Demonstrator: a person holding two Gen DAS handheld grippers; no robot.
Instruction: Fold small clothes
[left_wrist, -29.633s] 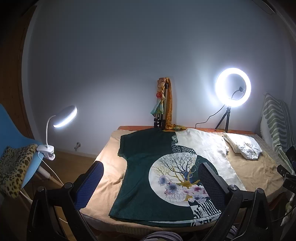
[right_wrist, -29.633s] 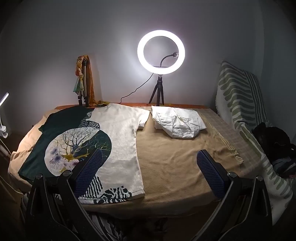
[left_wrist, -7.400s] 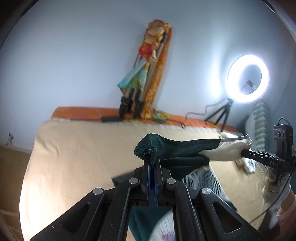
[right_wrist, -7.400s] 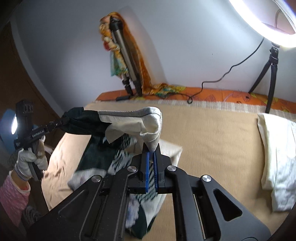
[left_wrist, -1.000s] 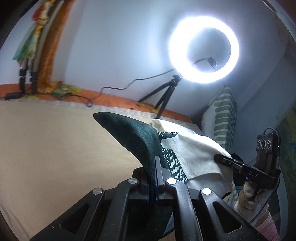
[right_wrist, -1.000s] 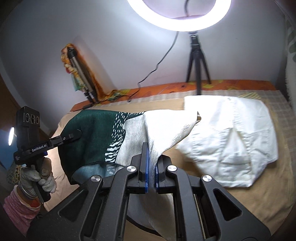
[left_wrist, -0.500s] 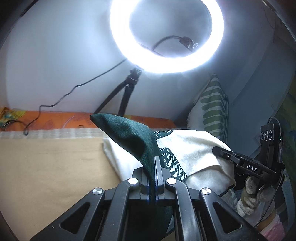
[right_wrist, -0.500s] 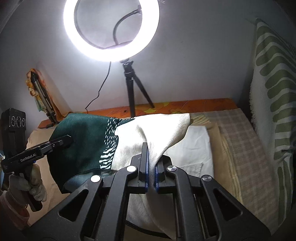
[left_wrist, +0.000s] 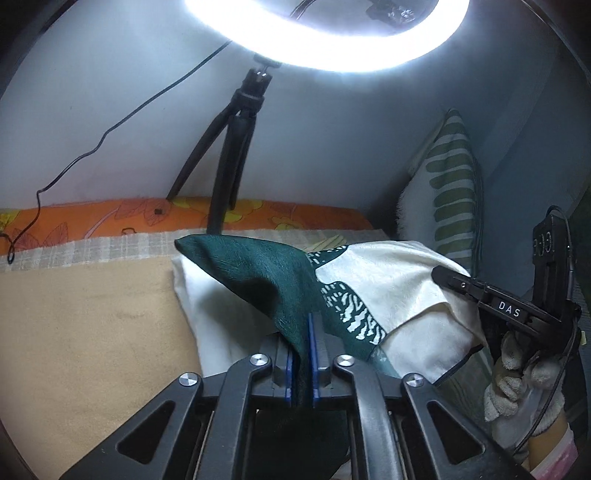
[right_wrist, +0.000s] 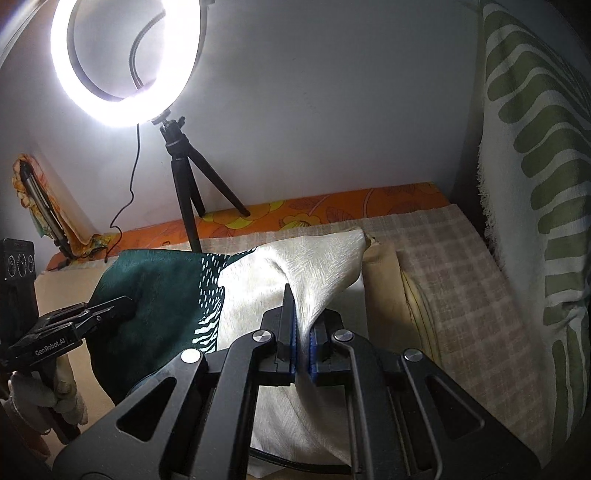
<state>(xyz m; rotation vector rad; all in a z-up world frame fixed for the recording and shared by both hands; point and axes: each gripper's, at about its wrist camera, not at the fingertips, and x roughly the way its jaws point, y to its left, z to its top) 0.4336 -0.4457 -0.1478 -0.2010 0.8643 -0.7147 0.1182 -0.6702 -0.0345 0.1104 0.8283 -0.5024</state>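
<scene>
The folded green-and-cream printed shirt (left_wrist: 295, 280) hangs between both grippers above the bed's far right end. My left gripper (left_wrist: 301, 354) is shut on its dark green corner. My right gripper (right_wrist: 302, 343) is shut on its cream corner (right_wrist: 314, 266). Each gripper shows in the other's view, the right one (left_wrist: 480, 291) at the right and the left one (right_wrist: 92, 314) at the left. A folded white garment (left_wrist: 207, 306) lies on the bed under the shirt, mostly hidden.
A lit ring light (left_wrist: 332, 48) on a black tripod (right_wrist: 184, 173) stands close behind at the wall. A green-striped pillow (right_wrist: 535, 166) leans at the right. The tan blanket (left_wrist: 85, 332) and a checked cloth (right_wrist: 454, 280) cover the bed.
Both grippers have carried the shirt further right and toward the wall, over the folded white garment. The ring light now looms much closer. Both grips are unchanged.
</scene>
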